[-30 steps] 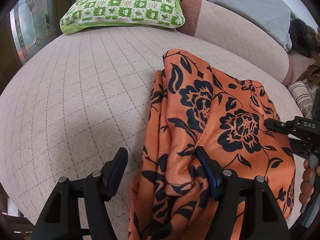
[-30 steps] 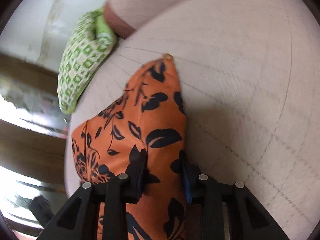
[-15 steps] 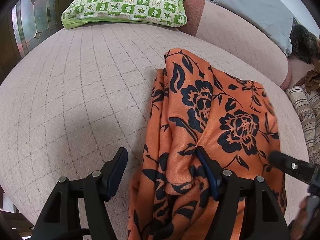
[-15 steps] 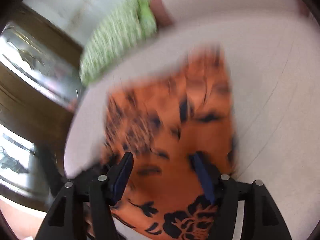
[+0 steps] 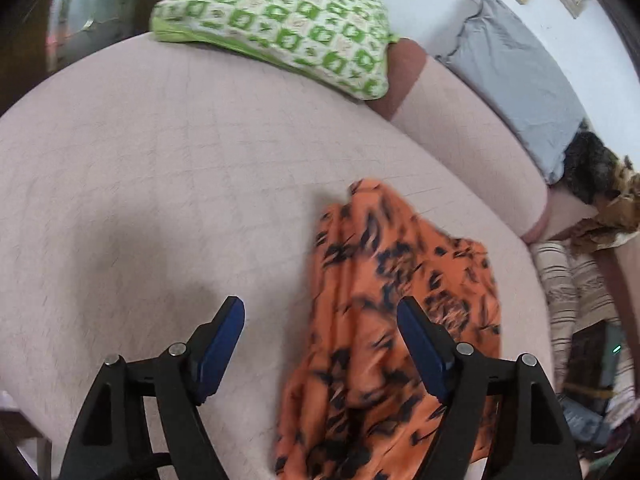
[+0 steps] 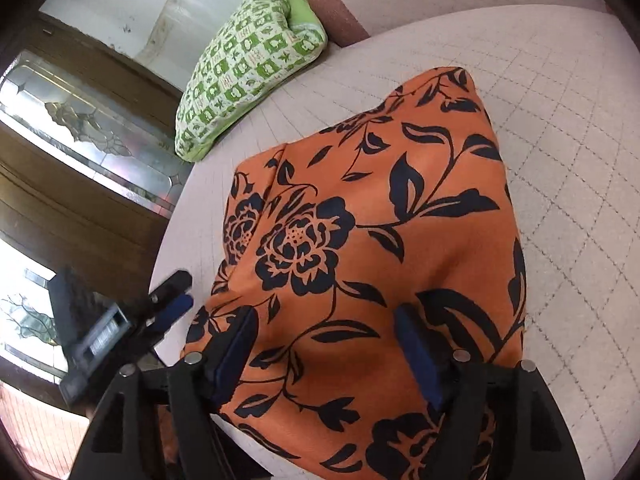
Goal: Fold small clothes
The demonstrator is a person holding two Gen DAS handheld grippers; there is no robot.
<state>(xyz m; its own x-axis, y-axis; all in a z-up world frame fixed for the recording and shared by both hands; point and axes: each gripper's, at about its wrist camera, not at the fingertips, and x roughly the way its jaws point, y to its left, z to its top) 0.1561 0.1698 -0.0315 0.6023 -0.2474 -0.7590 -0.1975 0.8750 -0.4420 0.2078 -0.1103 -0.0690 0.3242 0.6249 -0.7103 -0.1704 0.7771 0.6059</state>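
The orange floral garment (image 6: 372, 248) lies folded on the quilted bed (image 5: 168, 184), directly ahead of and beneath the right claw (image 6: 324, 344), and ahead and to the right of the left claw (image 5: 320, 340).

Claw state: the jaws of both claws have just been opening. Both stand wide apart. Cloth shows between the right claw's jaws, but the pads do not press on it; the left claw holds nothing.

Step in hand, as judged: release after a fold, then check the result.
- Lift each claw clear, straight away from the cloth, so no pad drags a layer out of place.
- Inspect the edges. The near left side appears bunched in pleats; smooth it before any further fold.
- For another fold, grip two corners of one short end together.

Orientation: the long axis runs away from the right claw, narrowing to a corner at the far end, which points toward the bolster beside the green patterned pillow (image 6: 248, 60).
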